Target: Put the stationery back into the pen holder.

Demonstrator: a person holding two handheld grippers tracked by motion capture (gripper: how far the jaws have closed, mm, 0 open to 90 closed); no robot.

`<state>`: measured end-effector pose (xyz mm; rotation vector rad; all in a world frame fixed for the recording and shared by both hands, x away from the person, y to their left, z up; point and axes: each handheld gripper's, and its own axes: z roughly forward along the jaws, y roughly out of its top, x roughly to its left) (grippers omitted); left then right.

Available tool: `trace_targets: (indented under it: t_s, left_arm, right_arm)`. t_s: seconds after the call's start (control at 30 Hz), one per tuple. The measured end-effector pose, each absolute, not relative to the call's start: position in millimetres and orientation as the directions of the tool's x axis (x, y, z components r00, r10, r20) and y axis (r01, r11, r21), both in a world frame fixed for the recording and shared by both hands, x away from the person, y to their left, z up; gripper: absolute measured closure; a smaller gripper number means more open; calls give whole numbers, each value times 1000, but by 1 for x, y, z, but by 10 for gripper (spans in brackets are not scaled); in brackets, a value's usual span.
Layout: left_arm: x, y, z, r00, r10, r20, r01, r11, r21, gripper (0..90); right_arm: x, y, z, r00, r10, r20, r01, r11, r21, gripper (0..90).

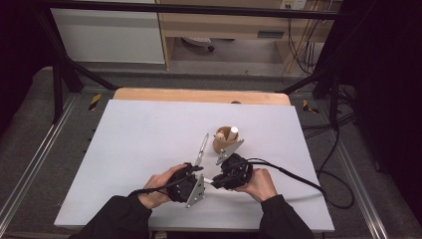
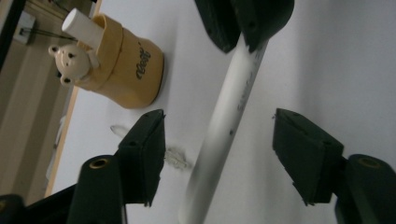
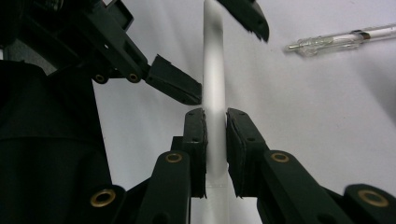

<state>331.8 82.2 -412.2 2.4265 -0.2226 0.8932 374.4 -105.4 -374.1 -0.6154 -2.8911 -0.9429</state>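
High view: both hands meet low over the white table (image 1: pixel 124 149); left gripper (image 1: pixel 201 172) and right gripper (image 1: pixel 215 180) face each other, a clear pen (image 1: pixel 201 148) and a tan holder (image 1: pixel 225 140) just beyond.
Left gripper view: jaws apart on either side of a white pen (image 2: pixel 224 126), neither pad touching it; bear-faced holder (image 2: pixel 126 70) behind.
Right gripper view: jaws clamped on the white pen (image 3: pixel 215 93); clear pen (image 3: pixel 343 39) lies on the table, apart.
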Motion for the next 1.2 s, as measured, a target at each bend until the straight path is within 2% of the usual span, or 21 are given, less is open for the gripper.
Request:
trace_targets:
  t_s: [0.47,0.93,1.2]
  left_arm:
    - [322,75,-423,654,-70,754,-439,-846,302,605]
    - [317,71,-425,598,-83,797,-467,-844,263,747]
    - [315,70,-427,582,-106,806,-482,-844,237,777]
  right_arm:
    - [377,-100,-373,-913,373,166,401,746,532,789]
    - [377,-100,-373,-903,393,172,421,736,530,789]
    - [377,-100,-374,-902,392,180,425,735,529,787]
